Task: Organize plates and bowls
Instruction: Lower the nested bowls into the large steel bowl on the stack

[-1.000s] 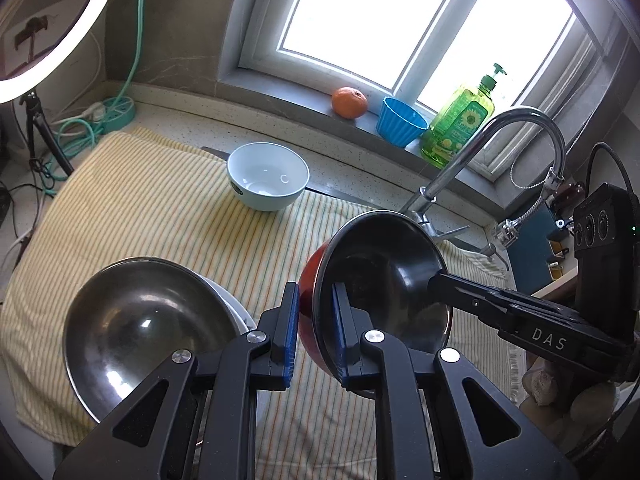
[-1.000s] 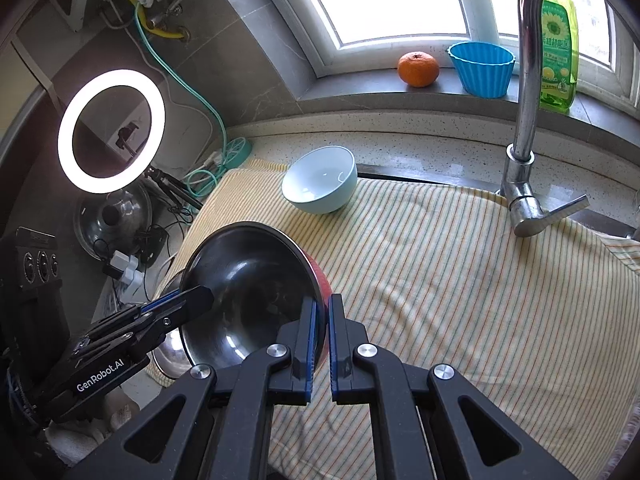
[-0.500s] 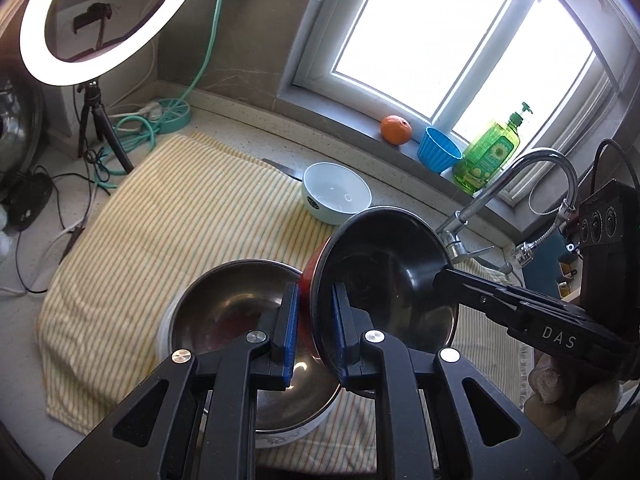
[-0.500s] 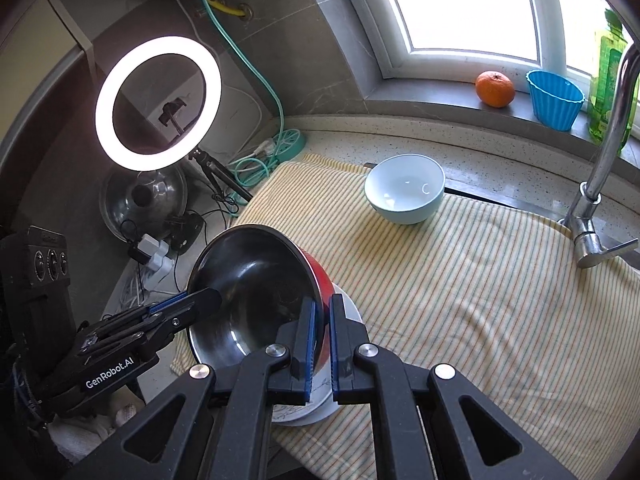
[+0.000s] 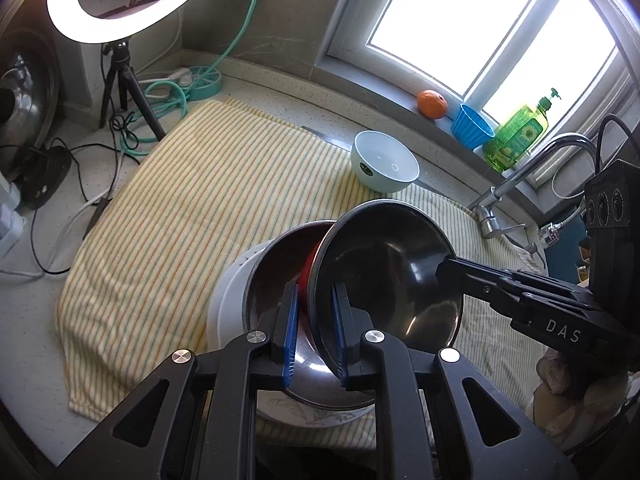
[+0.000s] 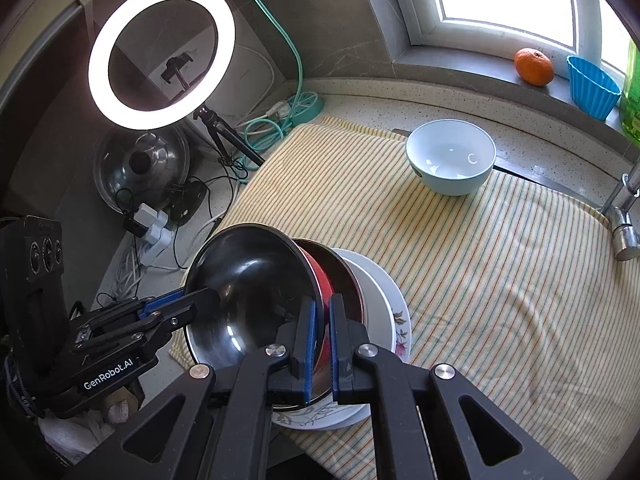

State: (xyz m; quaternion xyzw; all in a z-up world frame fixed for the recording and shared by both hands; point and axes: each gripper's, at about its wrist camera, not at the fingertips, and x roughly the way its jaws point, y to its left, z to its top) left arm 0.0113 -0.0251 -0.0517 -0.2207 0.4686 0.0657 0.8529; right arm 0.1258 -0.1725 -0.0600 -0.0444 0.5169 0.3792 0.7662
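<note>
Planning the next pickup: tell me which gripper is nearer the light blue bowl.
Right. The right gripper clamps the rim of the held bowl on the side facing the light blue bowl; the left gripper clamps the opposite rim, farther away.

A striped towel (image 6: 460, 280) covers the desk (image 6: 360, 108). At the towel's near edge a plate (image 6: 394, 312) carries a steel bowl (image 5: 272, 280), and a second bowl (image 6: 248, 296) hangs tilted over it, gripped at opposite rim points by the left gripper (image 5: 314, 330) and the right gripper (image 6: 320, 340). A small bowl (image 6: 450, 160) sits at the towel's far edge, well apart.
</note>
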